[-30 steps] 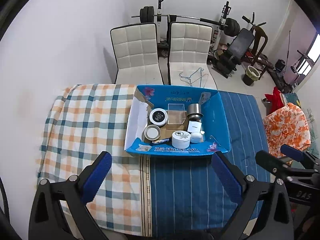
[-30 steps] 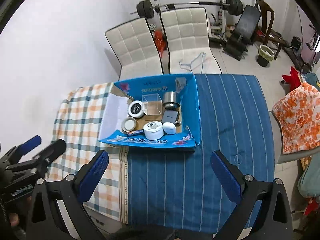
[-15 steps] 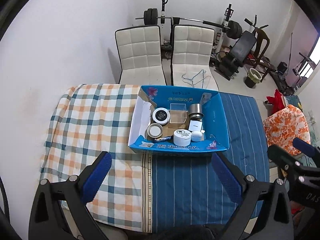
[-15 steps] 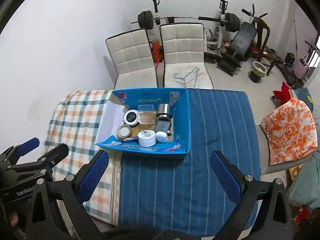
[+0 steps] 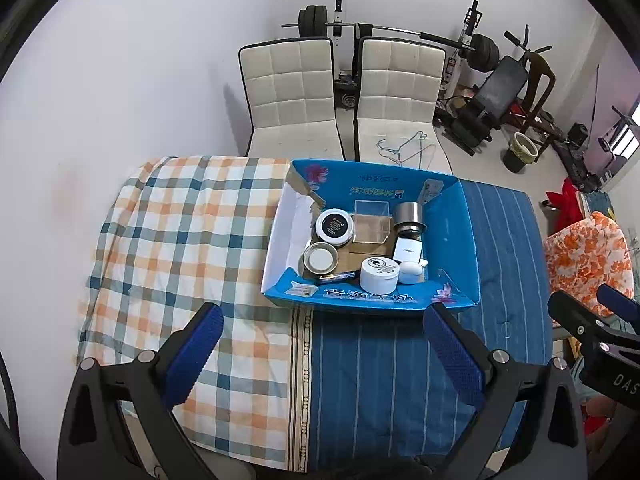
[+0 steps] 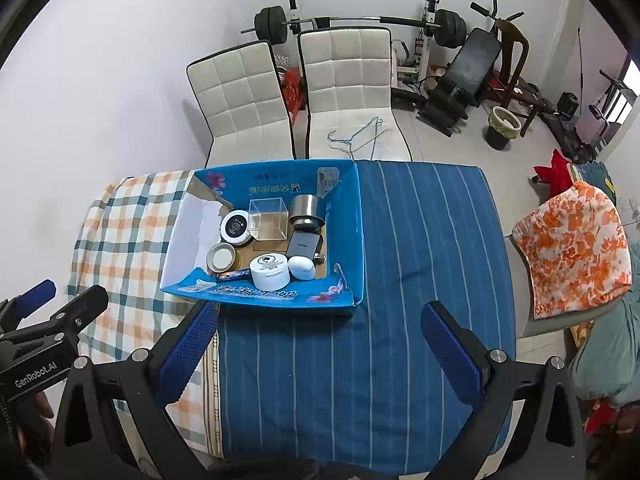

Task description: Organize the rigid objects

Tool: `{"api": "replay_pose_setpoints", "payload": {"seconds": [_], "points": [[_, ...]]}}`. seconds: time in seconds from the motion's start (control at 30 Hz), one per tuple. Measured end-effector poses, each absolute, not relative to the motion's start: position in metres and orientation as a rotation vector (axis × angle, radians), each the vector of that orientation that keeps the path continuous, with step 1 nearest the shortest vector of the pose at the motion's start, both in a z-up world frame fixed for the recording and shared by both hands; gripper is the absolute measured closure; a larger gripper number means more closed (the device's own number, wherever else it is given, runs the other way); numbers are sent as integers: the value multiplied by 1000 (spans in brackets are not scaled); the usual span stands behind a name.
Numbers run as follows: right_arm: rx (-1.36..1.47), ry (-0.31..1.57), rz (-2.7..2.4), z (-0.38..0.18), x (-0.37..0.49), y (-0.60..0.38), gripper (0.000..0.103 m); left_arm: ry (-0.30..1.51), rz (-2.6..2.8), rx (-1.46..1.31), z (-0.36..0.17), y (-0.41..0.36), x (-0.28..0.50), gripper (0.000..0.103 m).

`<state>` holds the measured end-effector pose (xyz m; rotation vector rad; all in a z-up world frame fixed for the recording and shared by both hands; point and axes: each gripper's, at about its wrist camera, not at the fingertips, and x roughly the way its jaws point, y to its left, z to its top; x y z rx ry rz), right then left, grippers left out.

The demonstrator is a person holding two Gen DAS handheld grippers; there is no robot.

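Note:
A blue cardboard box (image 5: 452, 224) (image 6: 346, 220) sits mid-table. It holds a black-lidded round tin (image 5: 334, 226), a clear plastic cube (image 5: 372, 226), a steel cylinder (image 5: 409, 216), a white jar (image 5: 379, 274), a small metal-rimmed tin (image 5: 320, 258), a white earbud case (image 5: 411, 272) and a dark card box (image 6: 304, 244). My left gripper (image 5: 322, 350) is open and empty, held high above the table's near side. My right gripper (image 6: 320, 346) is open and empty, also high above the near side.
The table has a checked cloth (image 5: 180, 232) on the left and a blue striped cloth (image 6: 420, 260) on the right. Two white chairs (image 5: 292, 96) stand behind it, one with wire hangers (image 5: 404, 148). A chair with orange floral fabric (image 6: 572, 240) stands right. Gym gear lines the back wall.
Both grippers have drawn back and upward from the box, so the table and box look smaller and farther. Both stay open and empty. Nothing in the box has moved.

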<state>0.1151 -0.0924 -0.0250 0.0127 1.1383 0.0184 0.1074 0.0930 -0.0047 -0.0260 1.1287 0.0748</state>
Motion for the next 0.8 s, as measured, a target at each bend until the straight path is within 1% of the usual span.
{"api": "replay_pose_setpoints", "payload": {"seconds": [0.8], "points": [[-11, 1130, 13, -25, 117, -90, 0, 1125, 77, -25, -7, 93, 111, 0]]}}
